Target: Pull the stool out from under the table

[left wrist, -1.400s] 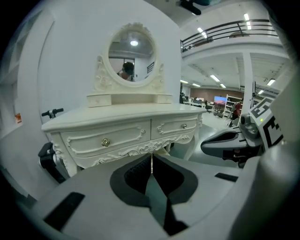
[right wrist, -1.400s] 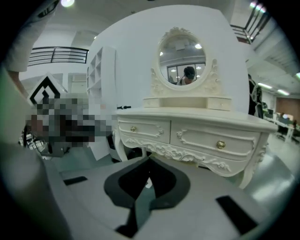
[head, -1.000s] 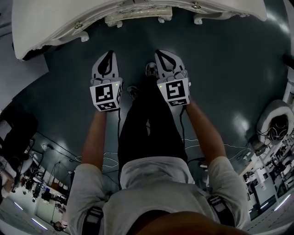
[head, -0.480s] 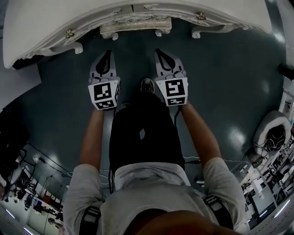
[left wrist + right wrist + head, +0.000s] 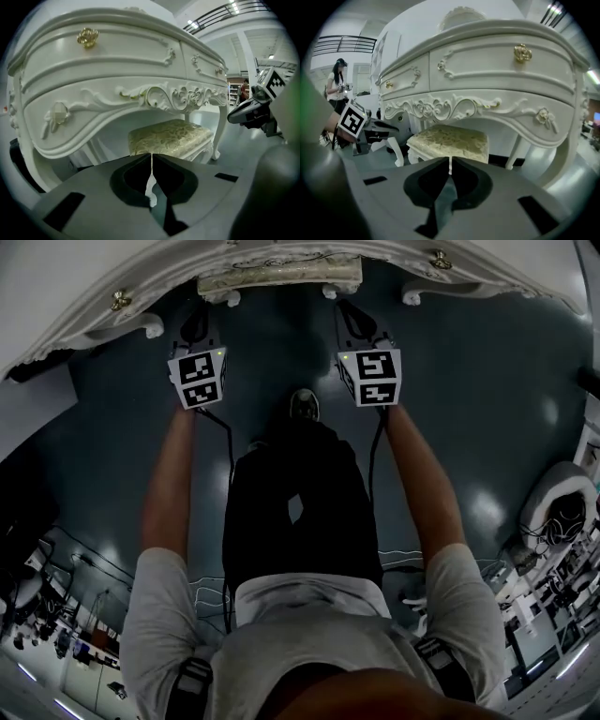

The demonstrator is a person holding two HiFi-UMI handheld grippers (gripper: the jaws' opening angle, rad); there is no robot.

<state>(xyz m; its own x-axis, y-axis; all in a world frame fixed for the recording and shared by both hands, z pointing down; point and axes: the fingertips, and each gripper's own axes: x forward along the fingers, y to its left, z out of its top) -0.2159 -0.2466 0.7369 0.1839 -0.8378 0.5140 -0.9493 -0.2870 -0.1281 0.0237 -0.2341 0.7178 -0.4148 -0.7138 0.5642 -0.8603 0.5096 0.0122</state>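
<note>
One carved table apron [image 5: 154, 96] hangs low over the stool [image 5: 168, 136].

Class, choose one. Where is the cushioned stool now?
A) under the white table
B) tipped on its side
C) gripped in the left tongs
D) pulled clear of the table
A: the stool stands upright beneath the table, and both the left tongs and right tongs are shut on nothing.

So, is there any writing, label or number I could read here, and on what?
No readable text anywhere.
The cube on the left gripper and the cube on the right gripper: black-and-white square patterns, no letters.
The table and stool: no print.
The clutter at the head view's edges: too small to read.
</note>
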